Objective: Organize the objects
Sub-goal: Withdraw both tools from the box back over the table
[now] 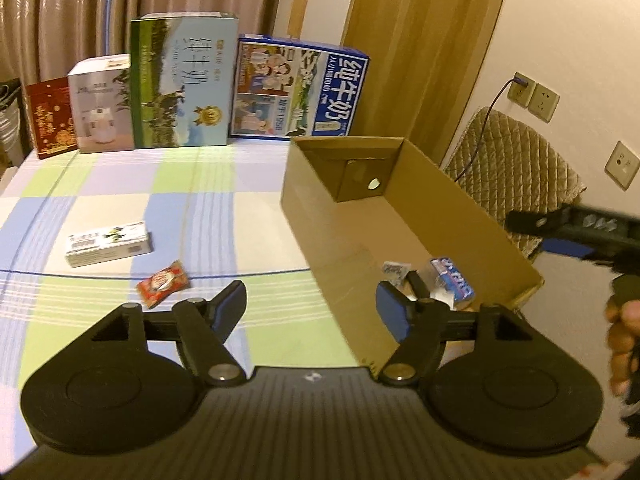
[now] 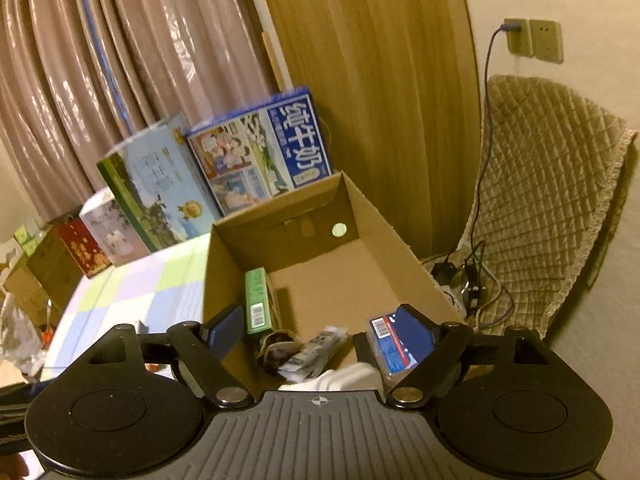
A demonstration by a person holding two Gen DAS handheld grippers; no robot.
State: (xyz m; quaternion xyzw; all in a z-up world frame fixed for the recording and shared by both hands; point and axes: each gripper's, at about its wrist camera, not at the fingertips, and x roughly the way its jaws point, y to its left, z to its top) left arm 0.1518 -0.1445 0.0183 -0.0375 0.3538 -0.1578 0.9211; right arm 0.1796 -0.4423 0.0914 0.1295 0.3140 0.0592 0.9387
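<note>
in the left wrist view the left gripper [image 1: 312, 308] hangs above the checked cloth [image 1: 120, 184], its jaws spread wide with nothing between them, straddling the near left wall of the open cardboard box [image 1: 304, 208]. two loose things lie on the cloth outside the box: a small white carton [image 1: 109, 243] on its side, and nearer the gripper a red snack packet [image 1: 163, 283], just ahead of the left fingertip. inside the box a blue-and-white pack [image 1: 452, 280] and a small crumpled wrapper [image 1: 394, 270] rest at the near end. the right gripper [image 1: 576, 228] reaches in from the right edge beyond the box's far wall, with part of a hand [image 1: 624, 348] below it. tall milk cartons [image 1: 184, 80] stand in a row at the back

in the right wrist view the right gripper [image 2: 320, 330] hovers over the near end of the same box [image 2: 320, 216], jaws apart and gripping nothing. below it lie a green box [image 2: 258, 300] against the left wall, a dark pouch [image 2: 276, 350], a black-and-white packet [image 2: 316, 350] and a blue pack [image 2: 390, 340] just beside the right finger

the step in hand looks like the gap between drops: several items are in, two still out. the next move likely calls for the left gripper to shift left and down onto the red packet, close across its flat body, then carry it over the box wall
</note>
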